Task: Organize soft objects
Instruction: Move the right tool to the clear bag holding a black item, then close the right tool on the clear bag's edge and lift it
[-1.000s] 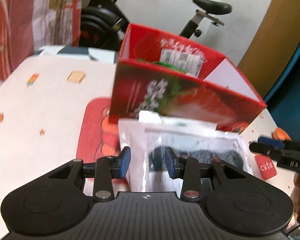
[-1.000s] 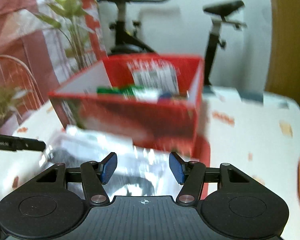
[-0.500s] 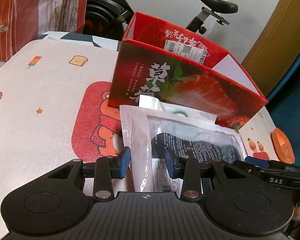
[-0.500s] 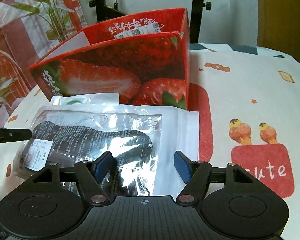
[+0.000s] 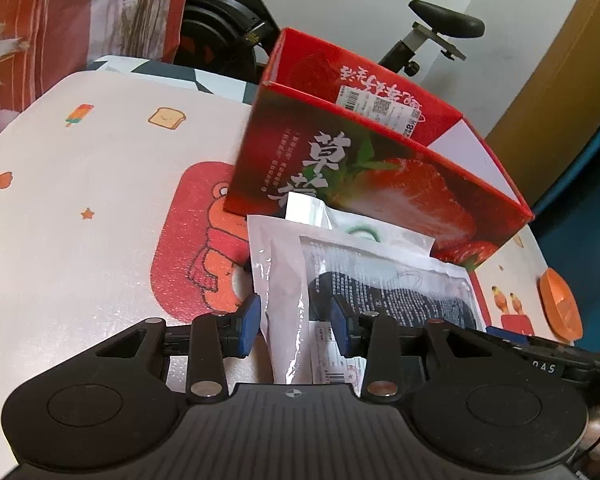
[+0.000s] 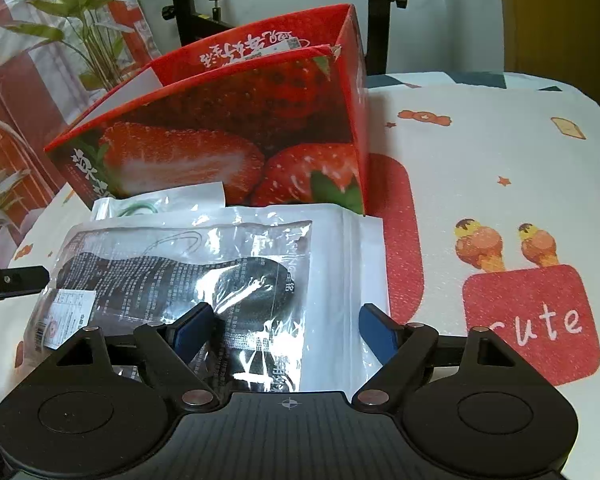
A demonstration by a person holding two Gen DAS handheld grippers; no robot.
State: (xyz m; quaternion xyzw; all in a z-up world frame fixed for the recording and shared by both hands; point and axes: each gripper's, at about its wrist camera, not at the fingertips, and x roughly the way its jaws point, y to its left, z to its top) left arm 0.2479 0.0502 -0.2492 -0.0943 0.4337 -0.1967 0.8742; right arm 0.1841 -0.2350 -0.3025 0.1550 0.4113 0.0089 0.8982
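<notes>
A clear plastic bag with a black soft item (image 5: 384, 296) (image 6: 220, 276) lies flat on the table in front of a red strawberry box (image 5: 380, 184) (image 6: 236, 148). A smaller clear bag with a green item (image 5: 360, 232) (image 6: 152, 206) lies under it, against the box. My left gripper (image 5: 296, 330) is open, its fingers straddling the bag's left end. My right gripper (image 6: 286, 330) is open wide over the bag's right end. Neither holds anything.
The table (image 5: 80, 208) has a white cartoon-print cover with red patches (image 6: 528, 316). An orange dish (image 5: 560, 304) sits at the right edge. An exercise bike (image 5: 432, 32) and a plant (image 6: 80, 28) stand behind the table.
Both grippers have come lower and closer to the bag. The right gripper has opened wider. The box interior has dropped out of sight.
</notes>
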